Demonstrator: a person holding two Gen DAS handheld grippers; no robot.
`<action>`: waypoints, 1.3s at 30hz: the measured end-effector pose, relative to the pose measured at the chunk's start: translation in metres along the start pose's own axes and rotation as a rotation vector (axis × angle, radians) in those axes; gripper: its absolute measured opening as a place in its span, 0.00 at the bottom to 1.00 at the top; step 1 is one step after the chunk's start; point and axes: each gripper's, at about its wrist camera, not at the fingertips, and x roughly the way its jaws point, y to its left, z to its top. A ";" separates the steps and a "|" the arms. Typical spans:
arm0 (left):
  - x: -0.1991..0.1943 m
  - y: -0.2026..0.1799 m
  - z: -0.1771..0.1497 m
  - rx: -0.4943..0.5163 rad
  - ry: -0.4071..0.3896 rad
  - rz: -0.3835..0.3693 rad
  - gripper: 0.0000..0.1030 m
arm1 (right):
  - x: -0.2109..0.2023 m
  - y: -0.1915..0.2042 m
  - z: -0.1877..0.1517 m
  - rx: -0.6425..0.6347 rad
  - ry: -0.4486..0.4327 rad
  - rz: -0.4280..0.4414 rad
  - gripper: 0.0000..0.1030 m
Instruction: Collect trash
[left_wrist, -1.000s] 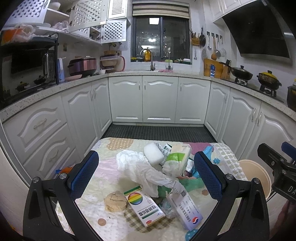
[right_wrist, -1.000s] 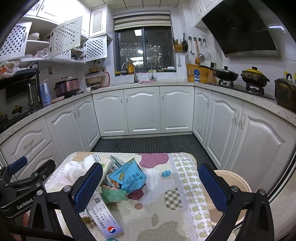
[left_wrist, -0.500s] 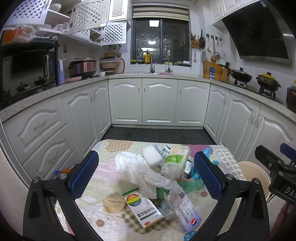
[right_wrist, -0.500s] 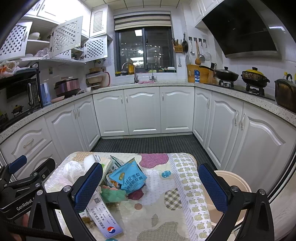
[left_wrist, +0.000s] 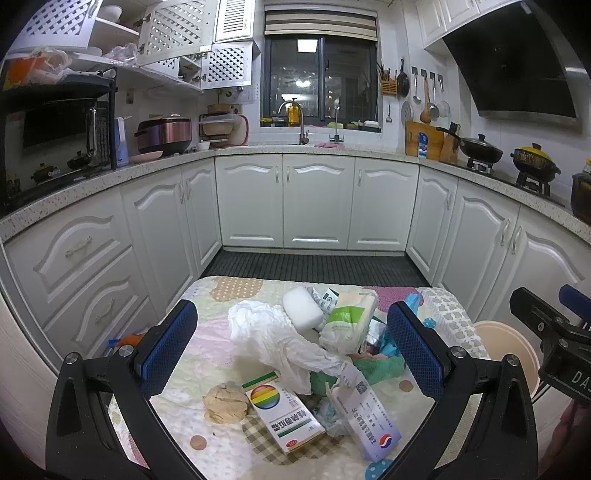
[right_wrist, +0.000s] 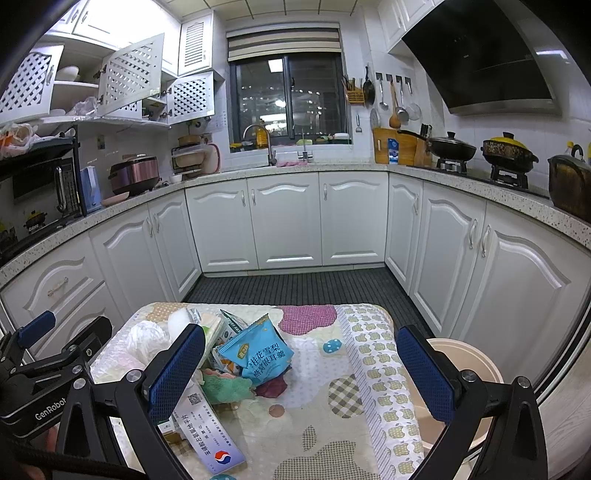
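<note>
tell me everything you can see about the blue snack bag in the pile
The blue snack bag is a glossy, crinkled foil-like pouch, light blue with white Chinese characters and a small yellow-green badge. It sits propped up and tilted at the right edge of the trash pile on the patterned table cover, its torn-looking top pointing up. It leans on other wrappers behind it, and its lower edge rests over a green cloth and a dark purple scrap. Neither tool touches it.

trash pile (left_wrist: 325, 350) on table (left_wrist: 207, 332) | basin (right_wrist: 476, 373) right of table

two medicine boxes (left_wrist: 282, 413), one sponge (left_wrist: 303, 307), one basin (right_wrist: 466, 360)
</note>
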 end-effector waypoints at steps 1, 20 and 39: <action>0.000 -0.001 -0.001 0.000 0.001 -0.001 1.00 | 0.000 0.000 0.000 0.002 0.001 0.001 1.00; 0.000 -0.001 -0.001 -0.004 0.000 -0.009 1.00 | 0.004 -0.001 -0.001 0.000 0.015 0.006 1.00; 0.006 0.003 -0.004 -0.015 0.033 -0.010 1.00 | 0.011 0.005 -0.004 -0.010 0.032 0.014 1.00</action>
